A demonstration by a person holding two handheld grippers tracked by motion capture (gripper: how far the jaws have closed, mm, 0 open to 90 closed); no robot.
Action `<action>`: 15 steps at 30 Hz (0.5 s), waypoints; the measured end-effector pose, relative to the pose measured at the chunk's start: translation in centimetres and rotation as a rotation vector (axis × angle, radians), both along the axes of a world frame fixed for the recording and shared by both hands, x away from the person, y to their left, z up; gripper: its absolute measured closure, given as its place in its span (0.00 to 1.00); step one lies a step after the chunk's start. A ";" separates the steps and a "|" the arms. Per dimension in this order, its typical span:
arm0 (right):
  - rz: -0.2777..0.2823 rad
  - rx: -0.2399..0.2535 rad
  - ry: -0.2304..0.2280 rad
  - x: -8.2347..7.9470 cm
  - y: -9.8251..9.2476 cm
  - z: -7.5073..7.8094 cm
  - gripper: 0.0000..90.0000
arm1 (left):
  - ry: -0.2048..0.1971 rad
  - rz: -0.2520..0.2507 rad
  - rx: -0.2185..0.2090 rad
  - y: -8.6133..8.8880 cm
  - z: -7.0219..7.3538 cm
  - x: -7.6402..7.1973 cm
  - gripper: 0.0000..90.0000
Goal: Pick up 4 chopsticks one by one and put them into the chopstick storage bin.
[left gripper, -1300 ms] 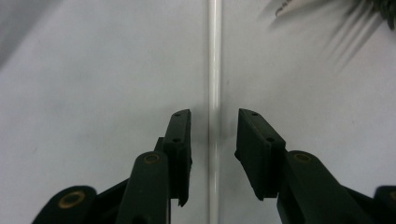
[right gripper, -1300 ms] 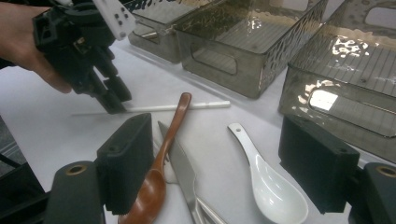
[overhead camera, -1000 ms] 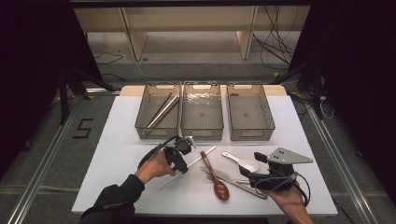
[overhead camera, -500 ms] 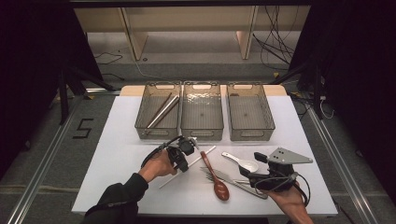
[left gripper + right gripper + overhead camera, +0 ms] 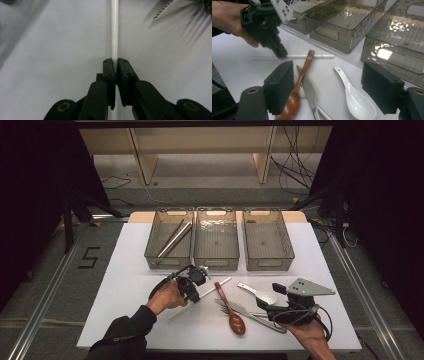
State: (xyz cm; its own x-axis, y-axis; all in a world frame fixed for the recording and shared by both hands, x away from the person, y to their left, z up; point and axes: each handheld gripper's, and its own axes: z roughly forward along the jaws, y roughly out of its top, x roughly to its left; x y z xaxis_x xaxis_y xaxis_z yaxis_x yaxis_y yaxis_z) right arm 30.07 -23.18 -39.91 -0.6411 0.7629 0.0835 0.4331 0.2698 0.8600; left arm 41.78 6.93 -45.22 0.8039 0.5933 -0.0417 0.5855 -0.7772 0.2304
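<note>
White table top (image 5: 125,285), three smoky clear plastic bins in a row at its far edge. Left bin (image 5: 155,247) holds two chopsticks, one brown and one metal, lying slantwise; middle bin (image 5: 216,251) and right bin (image 5: 270,255) look bare.

Left gripper (image 5: 194,296), near the table's middle-left: jaws have just been closing and now pinch a thin white plastic chopstick (image 5: 114,30) between them. In the left gripper view the stick runs straight out ahead of the pads, flat on the table. The right gripper view (image 5: 280,53) shows the grip well off the stick's middle, the long free end (image 5: 312,56) passing under the neck of a brown wooden spoon (image 5: 297,87).

Right of that: a serrated metal knife (image 5: 310,93) beside the wooden spoon, then a white ceramic soup spoon (image 5: 357,100). Right gripper (image 5: 327,87) hovers low over this cutlery, jaws spread wide, nothing between them.

Risks, as I judge them:
- Narrow round stick in flat pads may roll or swivel once lifted; the off-centre hold would let the long end droop.
- The free end under the spoon handle could drag or flip the wooden spoon if raised fast.
- A tilted stick might catch the left bin's rim on the way in and slip out.
</note>
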 end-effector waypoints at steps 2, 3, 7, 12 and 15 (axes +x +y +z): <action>0.000 0.000 -0.001 0.0 0.0 0.0 0.30 | -0.007 0.010 -0.009 0.6 0.4 0.1 0.94; 0.000 -0.001 0.000 0.0 0.0 0.0 0.30 | -0.010 0.007 -0.011 1.0 0.5 0.1 0.94; -0.001 0.002 -0.001 0.0 0.0 0.0 0.30 | -0.019 0.021 -0.028 2.4 1.0 0.0 0.94; -0.001 0.002 0.001 0.0 0.0 0.0 0.30 | -0.038 0.027 -0.043 3.8 2.3 -0.4 0.94; -0.002 0.001 0.002 0.0 0.0 0.0 0.30 | -0.045 0.031 -0.056 4.5 3.1 -0.8 0.94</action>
